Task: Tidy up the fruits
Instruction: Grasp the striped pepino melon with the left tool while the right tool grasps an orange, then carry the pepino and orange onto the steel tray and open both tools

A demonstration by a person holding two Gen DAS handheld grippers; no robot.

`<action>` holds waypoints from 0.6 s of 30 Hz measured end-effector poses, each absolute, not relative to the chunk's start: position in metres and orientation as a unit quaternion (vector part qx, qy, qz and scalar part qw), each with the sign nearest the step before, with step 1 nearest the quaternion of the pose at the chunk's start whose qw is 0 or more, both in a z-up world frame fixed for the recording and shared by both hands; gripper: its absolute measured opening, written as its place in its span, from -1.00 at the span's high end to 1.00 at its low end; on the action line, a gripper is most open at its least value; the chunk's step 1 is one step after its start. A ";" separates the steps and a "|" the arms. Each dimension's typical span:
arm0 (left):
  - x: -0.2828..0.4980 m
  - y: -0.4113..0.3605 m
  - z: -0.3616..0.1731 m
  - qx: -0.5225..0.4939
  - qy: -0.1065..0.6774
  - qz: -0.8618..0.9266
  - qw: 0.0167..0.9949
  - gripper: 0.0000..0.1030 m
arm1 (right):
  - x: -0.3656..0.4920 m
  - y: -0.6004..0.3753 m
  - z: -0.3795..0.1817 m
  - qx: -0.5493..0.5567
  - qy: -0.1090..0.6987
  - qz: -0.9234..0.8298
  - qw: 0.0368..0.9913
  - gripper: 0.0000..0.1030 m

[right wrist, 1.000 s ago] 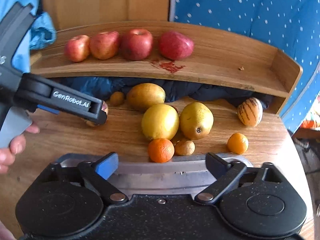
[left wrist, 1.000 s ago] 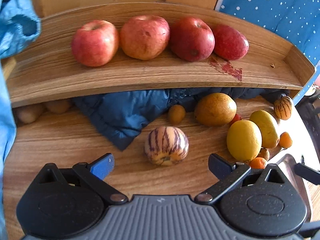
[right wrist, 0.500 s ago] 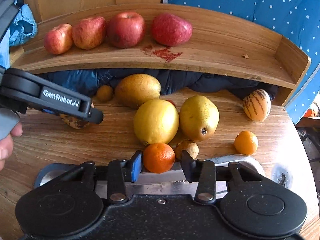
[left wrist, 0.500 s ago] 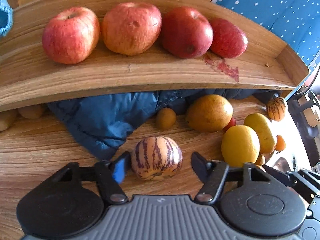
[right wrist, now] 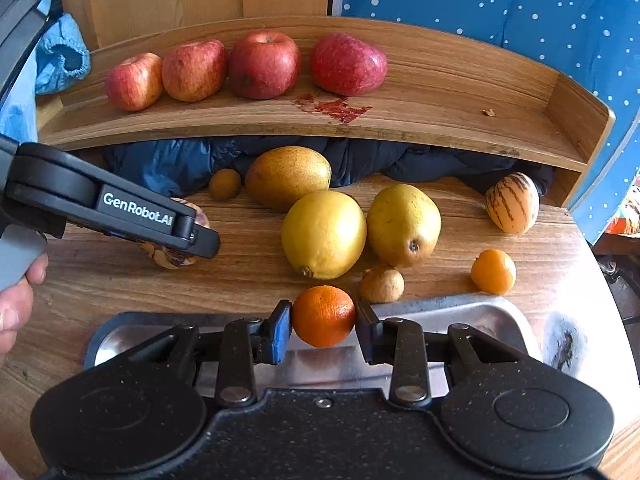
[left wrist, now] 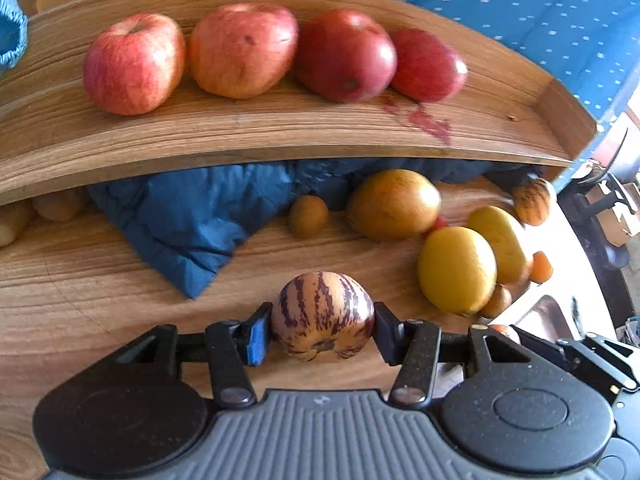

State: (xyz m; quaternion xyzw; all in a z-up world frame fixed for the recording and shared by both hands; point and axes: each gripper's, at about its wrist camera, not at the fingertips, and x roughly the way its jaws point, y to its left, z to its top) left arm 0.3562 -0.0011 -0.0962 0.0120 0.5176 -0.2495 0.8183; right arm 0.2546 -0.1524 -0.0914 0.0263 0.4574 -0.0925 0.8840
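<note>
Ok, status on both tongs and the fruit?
Left tongs shut on striped melon. Right tongs shut on orange. Nothing blocking either.

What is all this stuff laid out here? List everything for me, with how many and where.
apples: four, red, in a row on the raised wooden shelf.
striped melons: two, cream and purple; one in the left gripper, one at the table's far right.
oranges: two; one in the right gripper, one on the table.
large yellow fruits: three, mid-table.
small brown fruits: two, on the table.
blue cloth: one, under the shelf.
metal tray: one, near edge.
left gripper: black, shut on a melon.
right gripper: black, shut on an orange.
hand: one, holding the left gripper.
</note>
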 end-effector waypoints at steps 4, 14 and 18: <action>0.337 -0.013 -0.088 0.016 0.510 -0.269 0.817 -0.09 | 0.232 -0.157 -0.083 0.021 0.443 -0.097 0.891 0.30; 0.291 -0.083 -0.083 0.056 0.500 -0.354 0.789 -0.09 | 0.163 -0.196 -0.078 0.048 0.436 -0.189 0.878 0.30; 0.271 -0.116 -0.087 0.077 0.498 -0.391 0.770 -0.09 | 0.135 -0.206 -0.080 0.061 0.440 -0.220 0.868 0.30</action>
